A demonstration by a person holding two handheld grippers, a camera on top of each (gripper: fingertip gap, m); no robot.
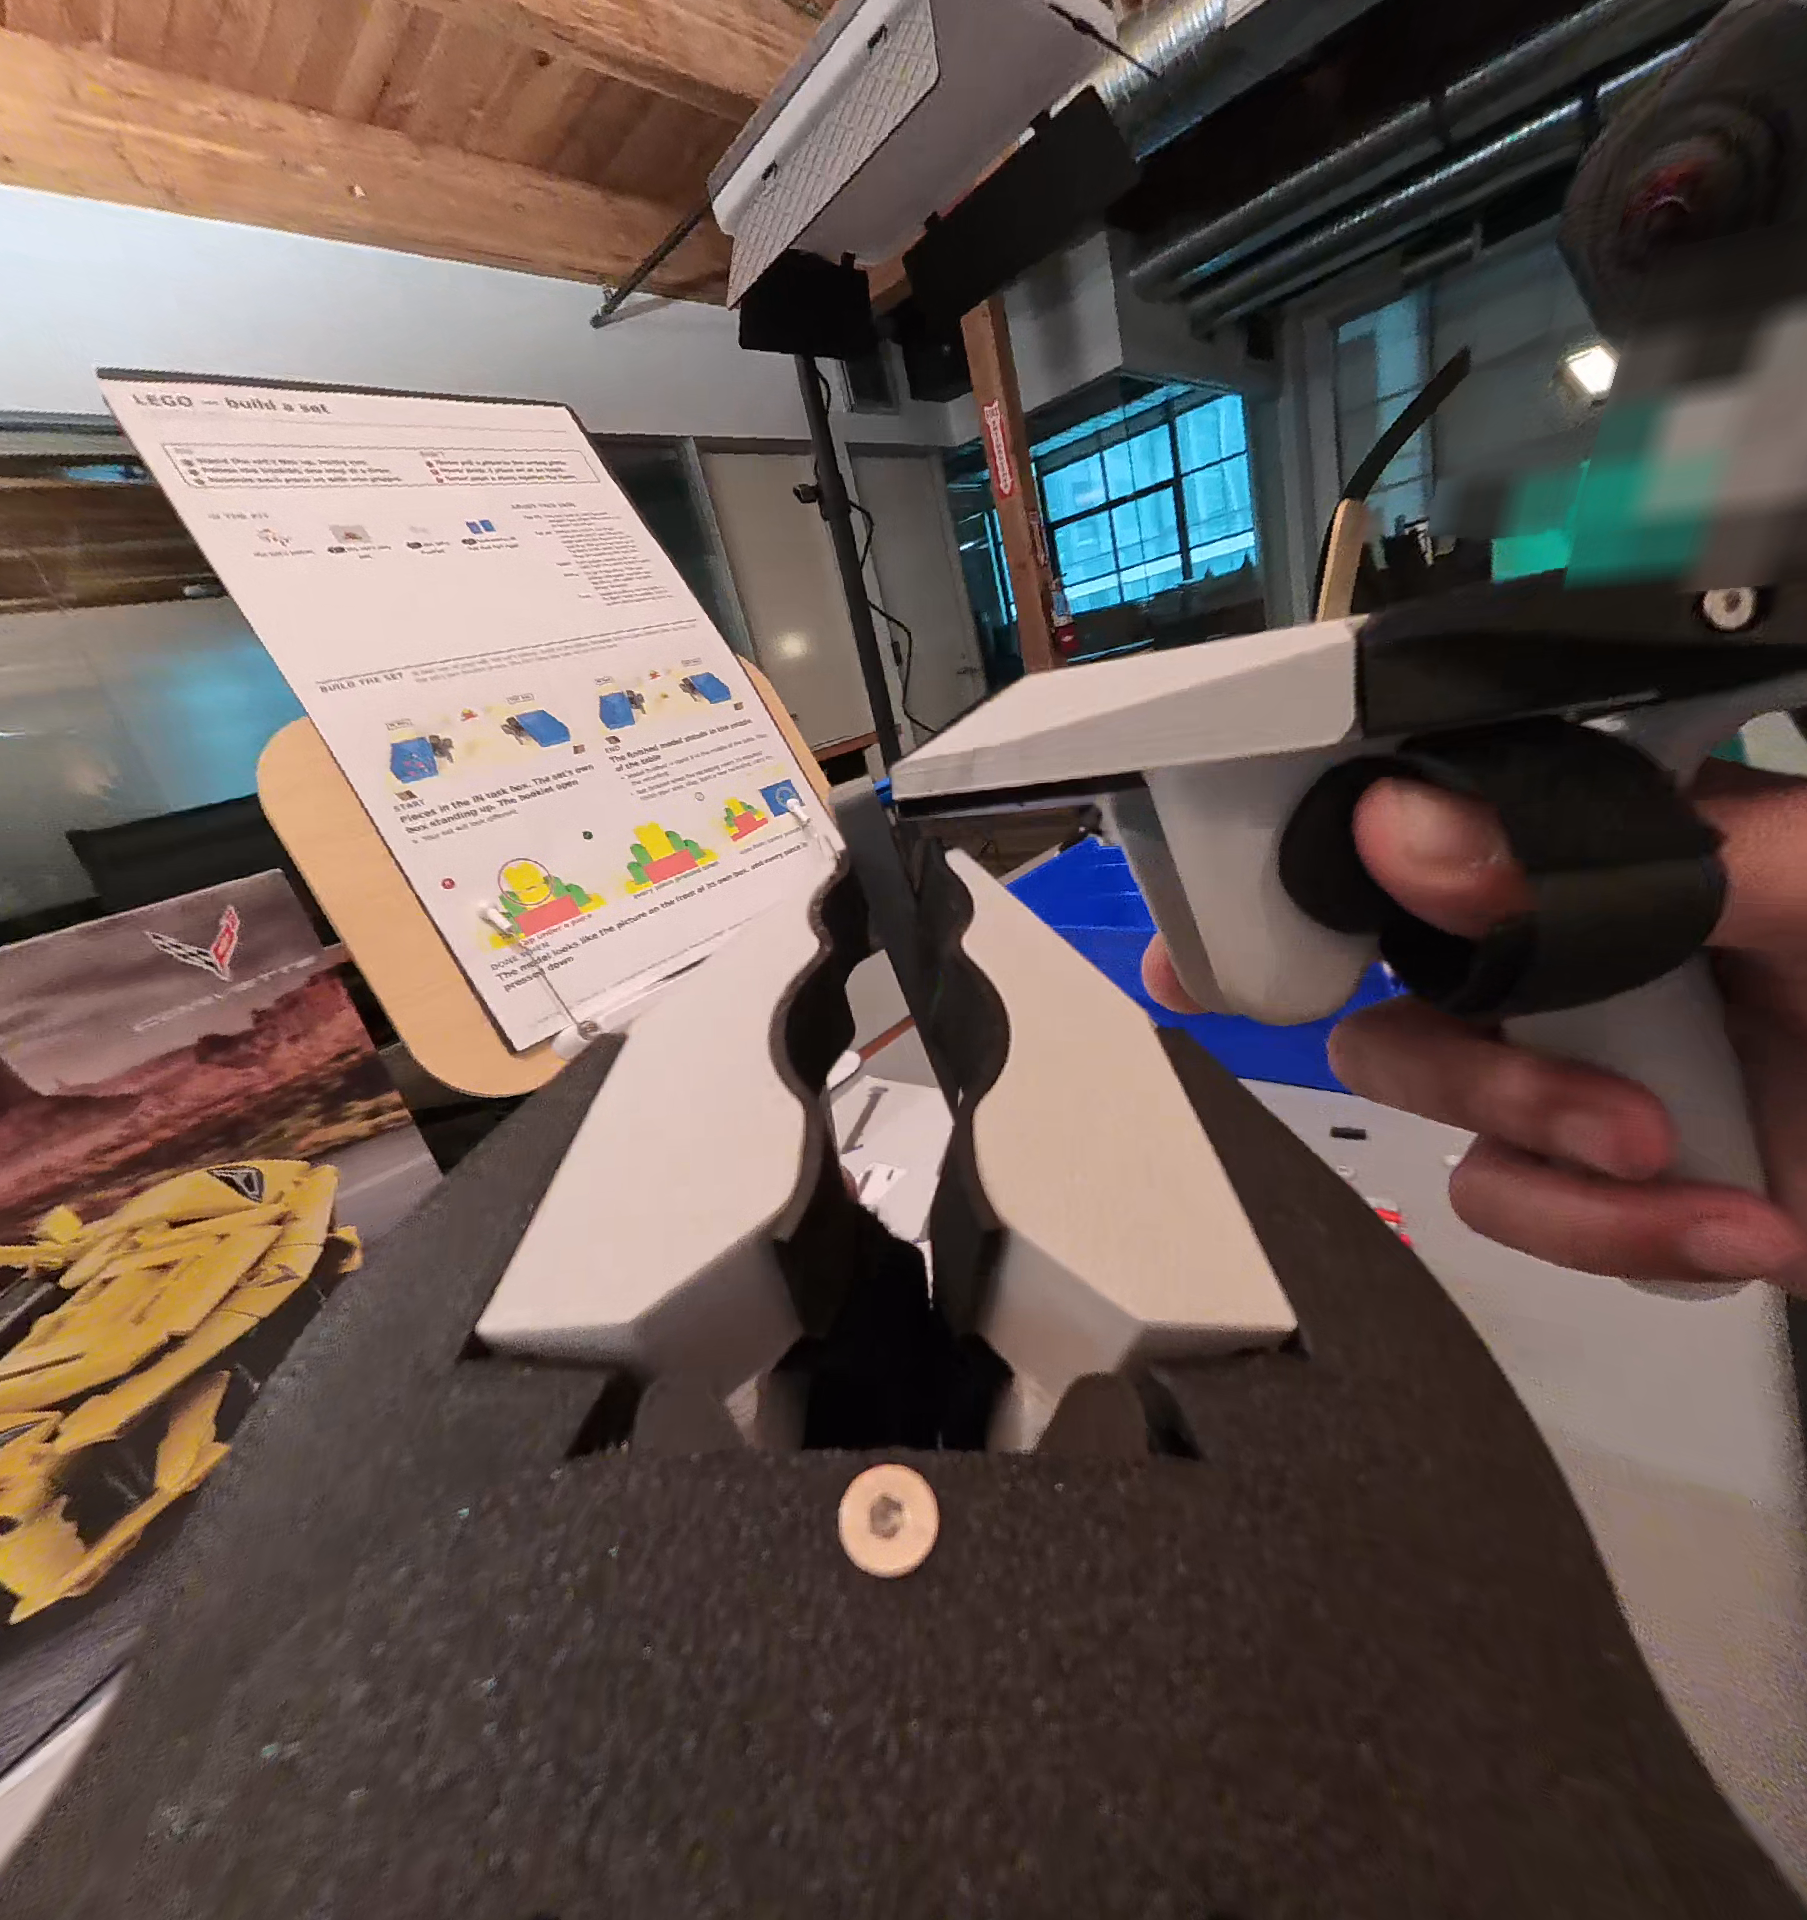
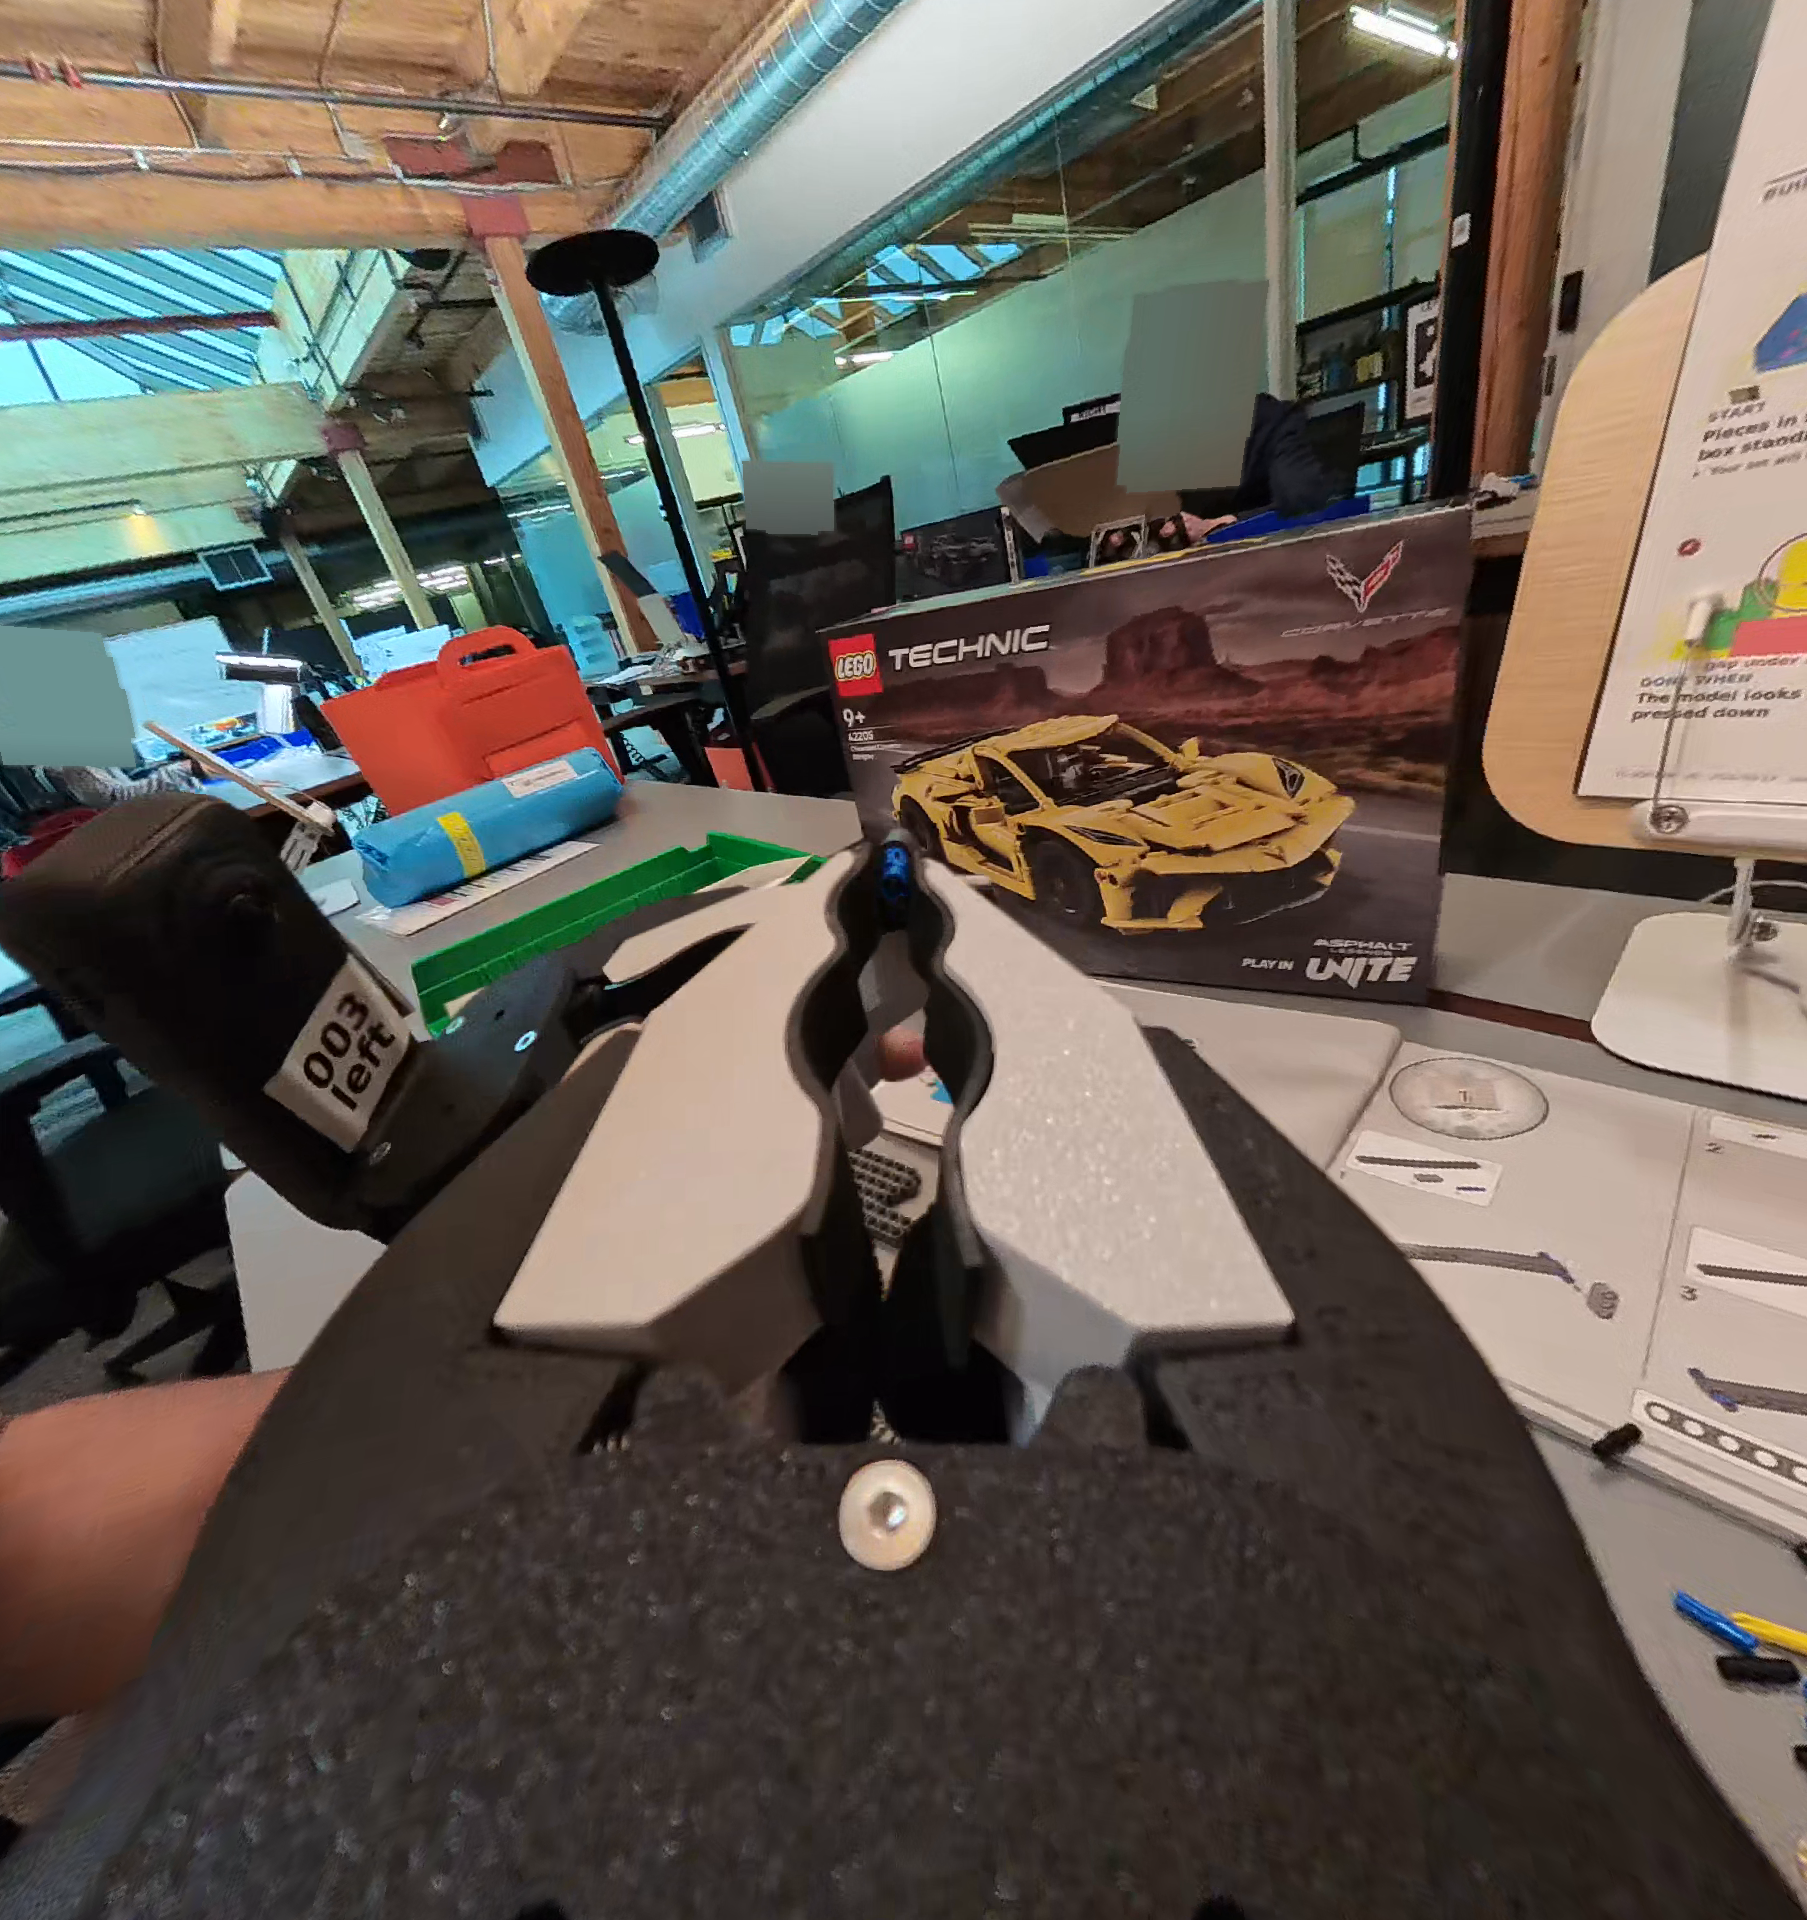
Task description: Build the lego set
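Note:
In the left wrist view my left gripper (image 1: 899, 883) is shut on a dark grey beam (image 1: 883, 873) that stands up between its fingers. My right gripper (image 1: 904, 795) comes in from the right, held by a hand, with its tips at the beam's top end. In the right wrist view the right gripper (image 2: 894, 883) is shut on a small blue pin (image 2: 894, 868). The pin sits at the end of the grey beam (image 2: 883, 987), whose holes show lower down between the fingers. The left gripper (image 2: 774, 894) reaches in from the left beneath it.
The set's box with a yellow car (image 2: 1169, 769) stands behind, beside an instruction sheet on a stand (image 2: 1751, 468). An open booklet (image 2: 1605, 1247) and several loose pins (image 2: 1792, 1662) lie at the right. A green tray (image 2: 608, 914) is at the left, and a blue bin (image 1: 1117, 925) behind. Left and right tips are no more than a few centimetres apart.

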